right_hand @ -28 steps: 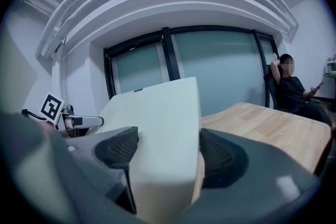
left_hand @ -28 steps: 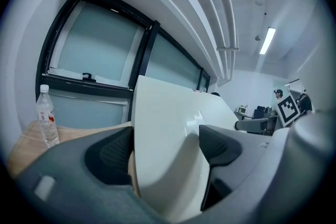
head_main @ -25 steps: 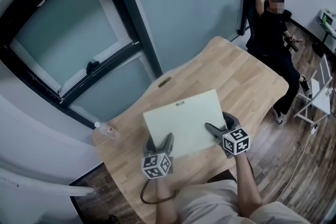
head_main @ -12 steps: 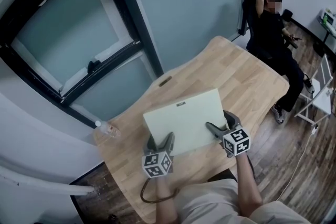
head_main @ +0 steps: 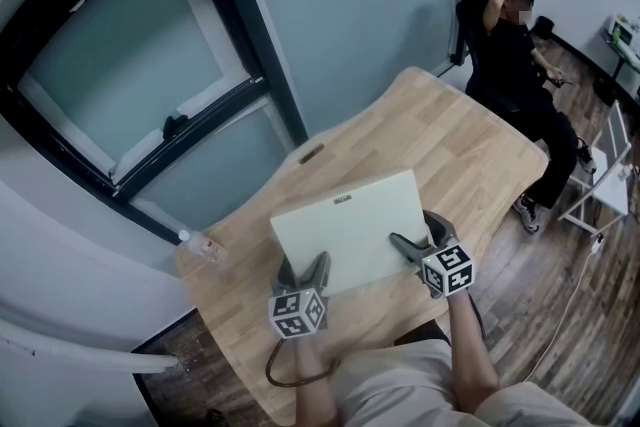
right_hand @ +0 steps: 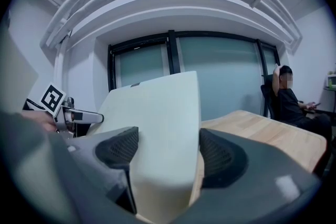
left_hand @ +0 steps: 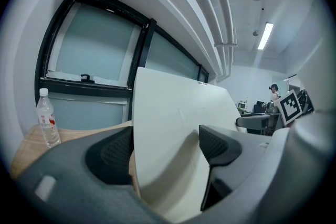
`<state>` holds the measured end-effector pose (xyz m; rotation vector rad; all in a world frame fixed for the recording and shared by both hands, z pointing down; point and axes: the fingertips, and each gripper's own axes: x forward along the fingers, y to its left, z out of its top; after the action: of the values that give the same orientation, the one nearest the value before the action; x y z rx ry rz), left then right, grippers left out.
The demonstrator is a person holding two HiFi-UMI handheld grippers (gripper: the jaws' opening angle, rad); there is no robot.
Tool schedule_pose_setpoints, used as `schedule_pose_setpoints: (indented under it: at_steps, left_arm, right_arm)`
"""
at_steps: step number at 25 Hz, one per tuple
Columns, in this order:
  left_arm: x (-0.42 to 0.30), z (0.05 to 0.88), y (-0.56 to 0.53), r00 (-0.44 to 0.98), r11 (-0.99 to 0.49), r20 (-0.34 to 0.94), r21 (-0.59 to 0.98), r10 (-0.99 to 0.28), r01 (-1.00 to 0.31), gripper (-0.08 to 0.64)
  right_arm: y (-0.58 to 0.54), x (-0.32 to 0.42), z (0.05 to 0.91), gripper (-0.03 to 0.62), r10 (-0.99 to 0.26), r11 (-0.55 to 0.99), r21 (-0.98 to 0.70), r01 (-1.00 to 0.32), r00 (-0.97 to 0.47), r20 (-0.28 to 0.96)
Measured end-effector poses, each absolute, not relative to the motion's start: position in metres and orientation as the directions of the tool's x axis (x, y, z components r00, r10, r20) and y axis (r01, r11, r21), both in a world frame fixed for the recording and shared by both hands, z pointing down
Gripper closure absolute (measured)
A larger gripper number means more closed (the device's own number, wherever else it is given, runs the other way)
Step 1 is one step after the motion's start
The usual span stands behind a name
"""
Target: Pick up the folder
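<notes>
The folder [head_main: 350, 227] was near the 6 o'clock end of the table [head_main: 470, 145], with the left gripper [head_main: 304, 265] pinching its 7 o'clock corner and the right gripper [head_main: 414, 232] its 4 o'clock edge, and it might bend or slip out if one side went up faster.

Both grippers out front, side by side
Left gripper [head_main: 303, 265] and right gripper [head_main: 416, 229] each clamped on a near corner of the folder [head_main: 345, 223]; forearms extended
</notes>
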<state>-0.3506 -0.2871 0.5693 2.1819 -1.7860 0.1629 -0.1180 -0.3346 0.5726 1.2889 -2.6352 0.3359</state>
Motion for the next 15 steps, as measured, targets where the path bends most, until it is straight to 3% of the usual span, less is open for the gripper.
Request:
schedule_pose_setpoints:
  at_steps: [15]
  left_arm:
    - [-0.3519,0.5678,-0.2880,0.215,-0.171,0.277,0.173,-0.937,-0.970,0.167]
  right_arm:
    - [-0.3357,-0.1193,0.5685,0.222,-0.753,0.604,-0.096,-0.792,-0.606,0.257]
